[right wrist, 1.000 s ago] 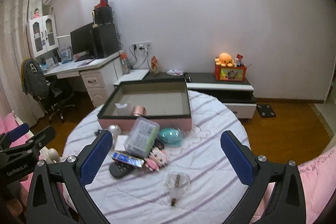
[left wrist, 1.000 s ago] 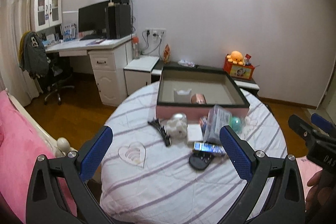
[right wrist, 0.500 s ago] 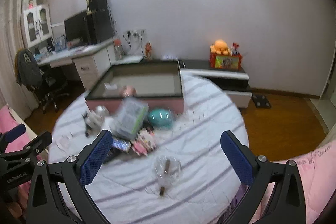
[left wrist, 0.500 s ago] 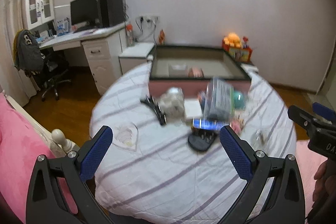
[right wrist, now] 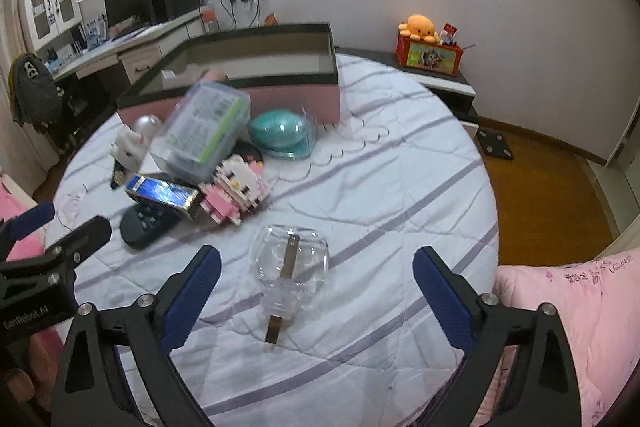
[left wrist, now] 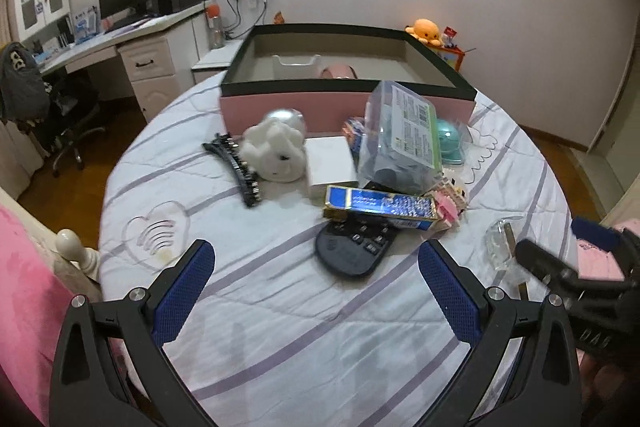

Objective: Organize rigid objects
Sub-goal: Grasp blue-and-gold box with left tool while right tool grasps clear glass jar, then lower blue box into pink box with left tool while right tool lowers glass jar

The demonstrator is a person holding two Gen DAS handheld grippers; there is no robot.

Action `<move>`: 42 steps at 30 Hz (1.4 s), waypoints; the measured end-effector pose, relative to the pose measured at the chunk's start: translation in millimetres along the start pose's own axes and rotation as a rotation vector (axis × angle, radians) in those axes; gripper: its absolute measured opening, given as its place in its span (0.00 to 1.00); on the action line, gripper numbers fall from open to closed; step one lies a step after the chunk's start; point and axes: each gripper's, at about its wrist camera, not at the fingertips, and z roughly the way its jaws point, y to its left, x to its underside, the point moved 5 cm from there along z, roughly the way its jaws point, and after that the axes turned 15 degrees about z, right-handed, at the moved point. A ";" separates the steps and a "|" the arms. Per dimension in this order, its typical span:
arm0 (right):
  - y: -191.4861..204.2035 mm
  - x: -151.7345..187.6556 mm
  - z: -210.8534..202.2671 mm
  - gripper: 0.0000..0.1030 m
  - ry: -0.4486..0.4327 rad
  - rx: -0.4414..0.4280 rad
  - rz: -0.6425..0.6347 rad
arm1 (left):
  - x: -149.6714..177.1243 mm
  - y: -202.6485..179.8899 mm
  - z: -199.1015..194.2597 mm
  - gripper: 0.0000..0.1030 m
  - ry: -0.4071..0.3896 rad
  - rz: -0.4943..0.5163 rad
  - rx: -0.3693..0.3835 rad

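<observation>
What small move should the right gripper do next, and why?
Probably lower the right gripper a little further onto the clear glass bottle with the metal strip. Its jaws, just closing slightly, are open and hold nothing, and the bottle lies alone directly ahead.

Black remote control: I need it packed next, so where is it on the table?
The black remote control lies near the table's front, in the left wrist view just ahead of the open fingers, partly under the blue foil box.

"GenRobot.AI" printed on the left gripper (right wrist: 52, 231)
</observation>
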 end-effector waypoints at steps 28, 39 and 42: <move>-0.5 1.3 39.7 0.51 0.059 -0.039 -0.027 | -21.6 -31.1 60.5 0.83 0.045 0.004 0.096; 5.3 -11.6 15.9 0.51 0.021 -0.075 -0.016 | -21.6 -4.1 35.4 0.82 0.004 -0.038 0.073; 13.3 -25.3 6.2 0.51 -0.001 -0.103 -0.020 | -32.4 10.0 21.9 0.82 -0.023 -0.045 0.057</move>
